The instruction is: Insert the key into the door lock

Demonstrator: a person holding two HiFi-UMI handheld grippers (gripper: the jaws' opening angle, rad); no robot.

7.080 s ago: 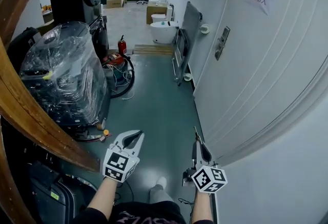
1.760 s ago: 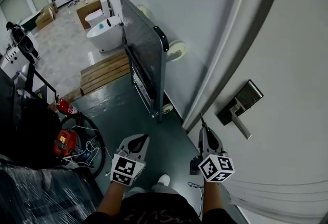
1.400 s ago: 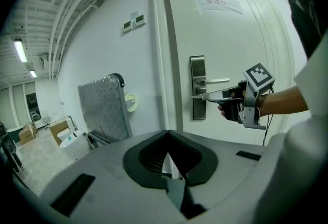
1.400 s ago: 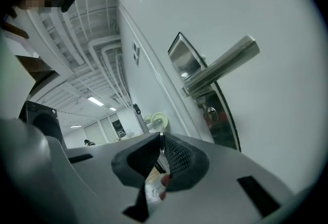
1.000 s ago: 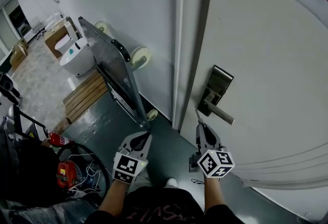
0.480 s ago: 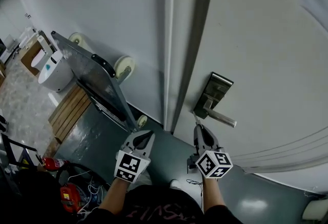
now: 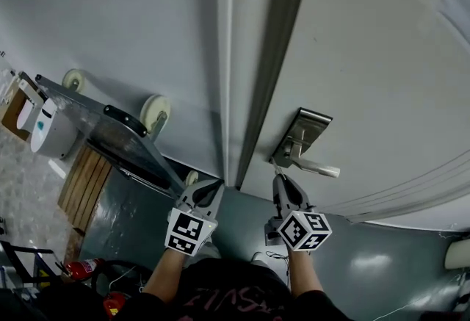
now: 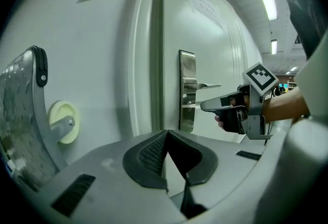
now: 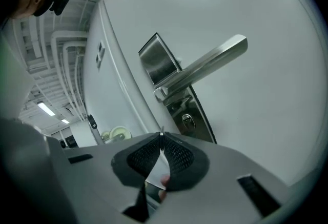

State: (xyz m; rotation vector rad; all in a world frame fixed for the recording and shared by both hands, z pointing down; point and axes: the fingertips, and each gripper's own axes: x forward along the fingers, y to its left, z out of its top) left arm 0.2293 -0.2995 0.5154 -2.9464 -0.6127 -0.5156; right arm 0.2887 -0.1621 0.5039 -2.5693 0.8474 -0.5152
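Note:
A silver lock plate [image 7: 302, 137] with a lever handle [image 7: 317, 169] sits on the white door [image 7: 382, 77]. My right gripper [image 7: 277, 178] is shut on a thin metal key [image 7: 273, 165], just below and left of the plate and not touching it. In the right gripper view the key blade [image 9: 162, 136] sticks up between the pads [image 9: 177, 154], short of the keyhole [image 9: 187, 121] under the handle [image 9: 205, 66]. My left gripper [image 7: 213, 187] hangs near the door frame with its jaws shut [image 8: 167, 132] and empty. The left gripper view shows the right gripper [image 8: 205, 106] beside the plate [image 8: 187, 89].
The grey door frame [image 7: 272, 55] runs up just left of the lock. A platform trolley [image 7: 110, 136] with pale wheels [image 7: 154, 110] leans on the wall at left. Further left are a wooden pallet [image 7: 84, 176] and a white fixture [image 7: 44, 128]. A fire extinguisher [image 7: 81, 267] lies bottom left.
The view has swung further onto the door. Both grippers have come closer to it: the key tip now sits just under the lock plate, and the left gripper has neared the frame.

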